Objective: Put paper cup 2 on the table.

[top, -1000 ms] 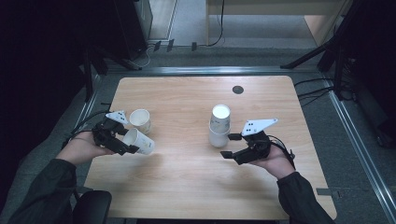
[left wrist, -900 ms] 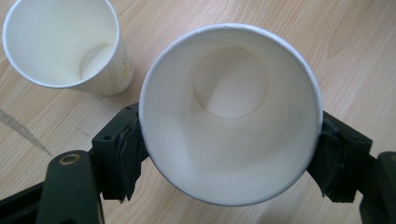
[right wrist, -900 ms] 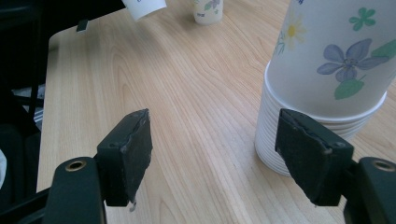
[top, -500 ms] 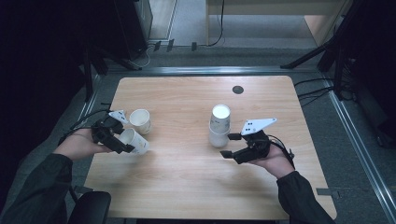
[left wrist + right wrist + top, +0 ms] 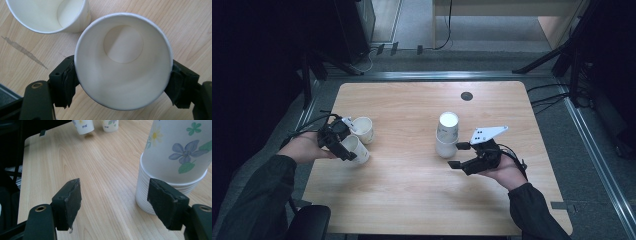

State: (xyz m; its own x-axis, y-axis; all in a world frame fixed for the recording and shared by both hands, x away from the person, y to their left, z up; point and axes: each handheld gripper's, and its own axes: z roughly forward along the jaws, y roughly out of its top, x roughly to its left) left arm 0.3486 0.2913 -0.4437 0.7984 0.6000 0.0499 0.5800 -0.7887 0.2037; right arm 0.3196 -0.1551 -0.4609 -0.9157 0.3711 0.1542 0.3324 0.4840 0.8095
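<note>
Left gripper is clamping a white paper cup between its two jaws, one jaw on each side of the cup wall just under the rim; in the left gripper view the cup is sitting squarely between the jaws, mouth facing the camera, empty inside. Cup is at the table's left edge, near the person's left hand. Second paper cup is standing just beside it, farther from the person, mouth up; can't tell if the two are touching.

Right gripper is hanging with jaws spread wide, gripping nothing. Stack of flower-printed cups is standing upside down mid-table, right next to it. In the right gripper view the stack is sitting just beyond the right-hand jaw, off to that side rather than between the jaws. Right hand is resting low near the table's right side, well apart from the left gripper.
</note>
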